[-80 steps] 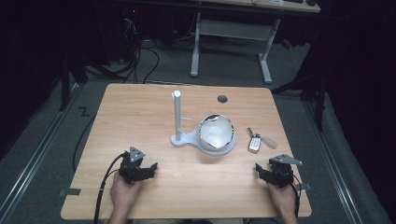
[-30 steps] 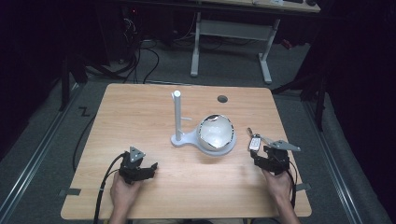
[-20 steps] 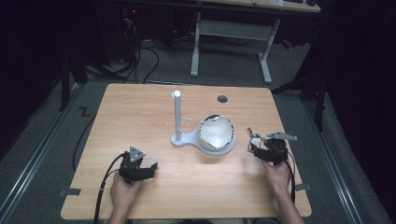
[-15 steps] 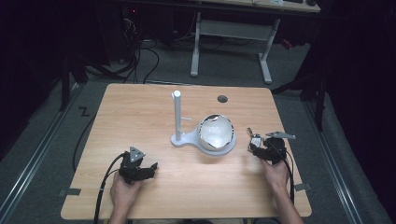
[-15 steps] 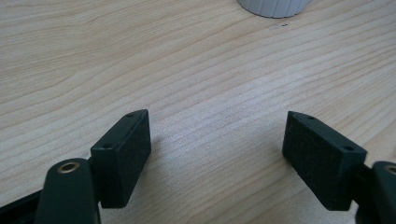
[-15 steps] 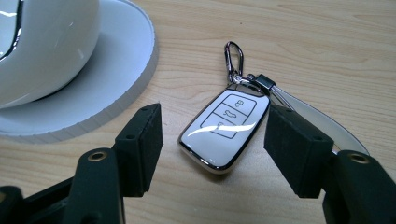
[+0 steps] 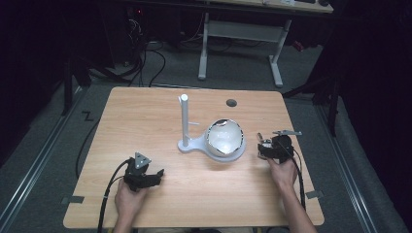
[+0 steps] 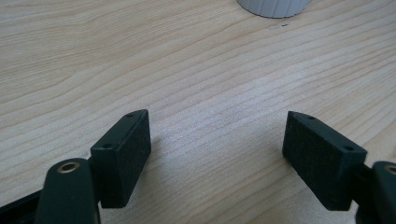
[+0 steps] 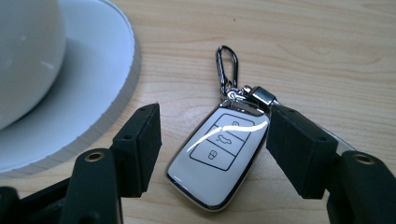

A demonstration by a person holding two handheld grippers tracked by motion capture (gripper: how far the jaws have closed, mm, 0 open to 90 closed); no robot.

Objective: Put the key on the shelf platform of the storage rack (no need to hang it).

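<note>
A white car key fob (image 9: 217, 156) with a chrome rim and a metal clip (image 9: 227, 70) lies flat on the wooden table (image 7: 145, 121). My right gripper (image 9: 215, 121) stands open around it, one black pad on each side, and its jaws have just been opening. The left pad is clear of the fob and the right pad sits at its upper right corner. In the high view the right gripper (image 7: 269, 148) is just right of the white stand's dish (image 7: 225, 138). My left gripper (image 7: 143, 177) rests open near the front left, with bare wood between its fingers (image 8: 123, 154).
The white stand has an upright post (image 7: 184, 119) with a small peg and a round base (image 9: 93, 93) close to the fob's left. A dark round hole (image 7: 231, 103) sits near the table's far edge. A grey desk frame (image 7: 238, 34) stands beyond the table.
The right hand has moved forward and left from the front right of the table to the key fob, lowering the gripper around it. The left gripper has stayed put.
</note>
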